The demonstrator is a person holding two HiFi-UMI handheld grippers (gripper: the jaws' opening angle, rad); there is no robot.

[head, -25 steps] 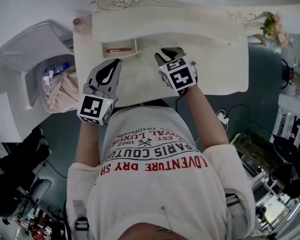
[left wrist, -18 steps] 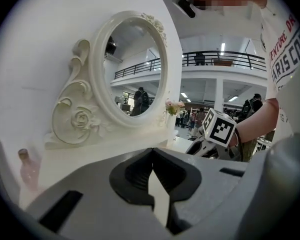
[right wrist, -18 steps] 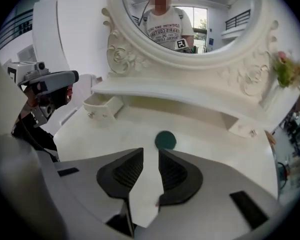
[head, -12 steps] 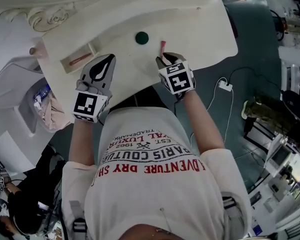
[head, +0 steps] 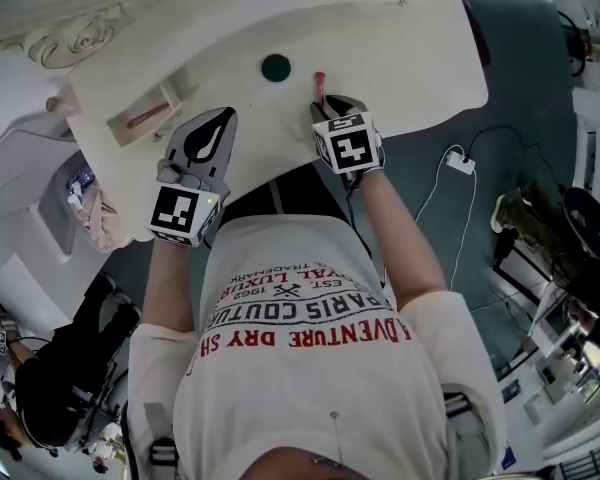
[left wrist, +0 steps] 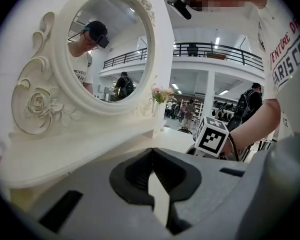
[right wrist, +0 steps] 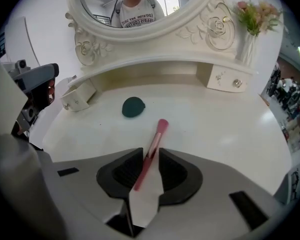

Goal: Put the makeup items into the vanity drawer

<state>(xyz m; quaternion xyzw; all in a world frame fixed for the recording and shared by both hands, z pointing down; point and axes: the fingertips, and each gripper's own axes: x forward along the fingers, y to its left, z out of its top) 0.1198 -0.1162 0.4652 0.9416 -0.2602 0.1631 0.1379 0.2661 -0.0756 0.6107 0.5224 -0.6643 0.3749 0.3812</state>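
Right gripper (right wrist: 151, 153) jaws are being opened and are narrowly parted. One slim pink makeup stick (right wrist: 160, 128) is slanted between them, its far end rested on the glossy white bench (right wrist: 215, 129). One rounded dark-green sponge (right wrist: 133, 107) is seen beyond it, near one small open drawer (right wrist: 78, 98). Left gripper (left wrist: 152, 150) jaws are closed on nothing.

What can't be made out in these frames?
- Red item in the open drawer: head view, too small to identify.
- Drawer's inside: right gripper view, hidden by its own wall.
- Handle end of the brush: head view, under the right gripper, whose tongs are opening with it between them.
- Sponge: left gripper view, out of frame.
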